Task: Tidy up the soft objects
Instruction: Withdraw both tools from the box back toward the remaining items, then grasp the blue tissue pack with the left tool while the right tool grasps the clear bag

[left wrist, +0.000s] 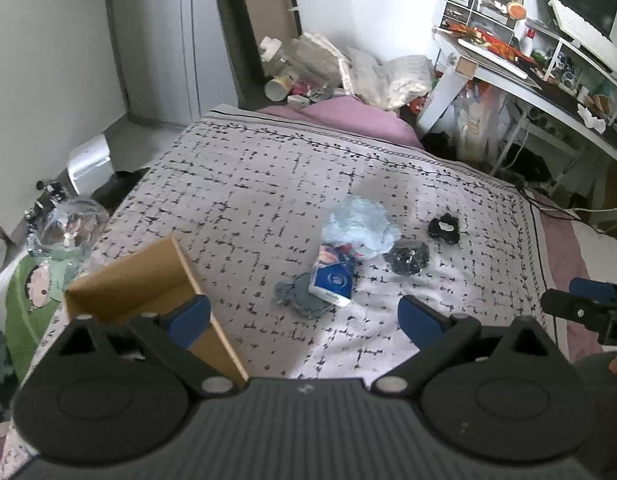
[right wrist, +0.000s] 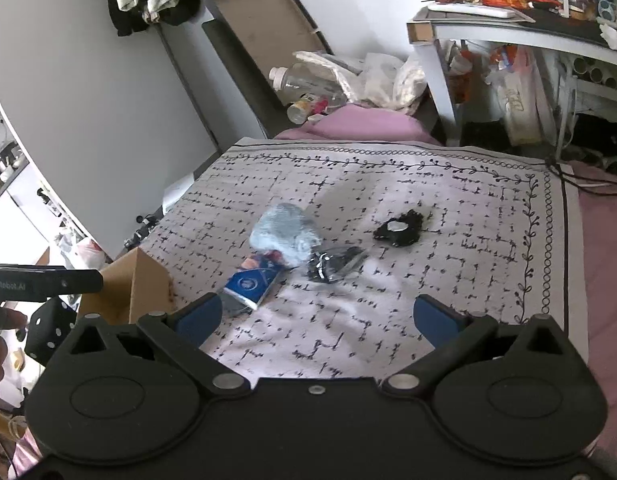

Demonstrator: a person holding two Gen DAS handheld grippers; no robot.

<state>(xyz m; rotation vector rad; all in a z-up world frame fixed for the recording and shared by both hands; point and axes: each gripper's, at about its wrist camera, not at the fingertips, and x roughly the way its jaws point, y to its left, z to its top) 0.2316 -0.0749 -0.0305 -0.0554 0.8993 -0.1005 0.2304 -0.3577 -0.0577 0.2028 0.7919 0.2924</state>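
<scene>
Clearly, nothing is being carried yet: both grippers are hovering over the near edge of the bed with their blue-padded fingers spread wide and empty. The left gripper (left wrist: pixel 304 318) is sitting just beside the open brown cardboard box (left wrist: pixel 148 280), which is resting on the left part of the white bedspread with black dashed markings (left wrist: pixel 248 184). The right gripper (right wrist: pixel 316 318) is facing the small heap of soft things lying in the middle of the spread.

That heap is where the work is waiting. A fluffy pale-blue cloth bundle (left wrist: pixel 358 226) is lying at the back, touching a blue-and-white printed soft packet (left wrist: pixel 334 278) that is overlapping a grey knitted piece (left wrist: pixel 294 300). Just right of them a crinkled dark bundle in clear wrap (left wrist: pixel 406 258) is resting, and a black frilly piece with a white patch (left wrist: pixel 444 226) is lying a little apart, further right.

Judging from this layout, the box is probably the collecting place. To do the step well, the left gripper should be taking the nearest, topmost item first, likely the packet, since it is pinning the grey piece. It should be descending with fingers straddling the item and pinching a raised fold rather than the bedspread beneath. The right gripper is better placed for the two dark pieces.
</scene>
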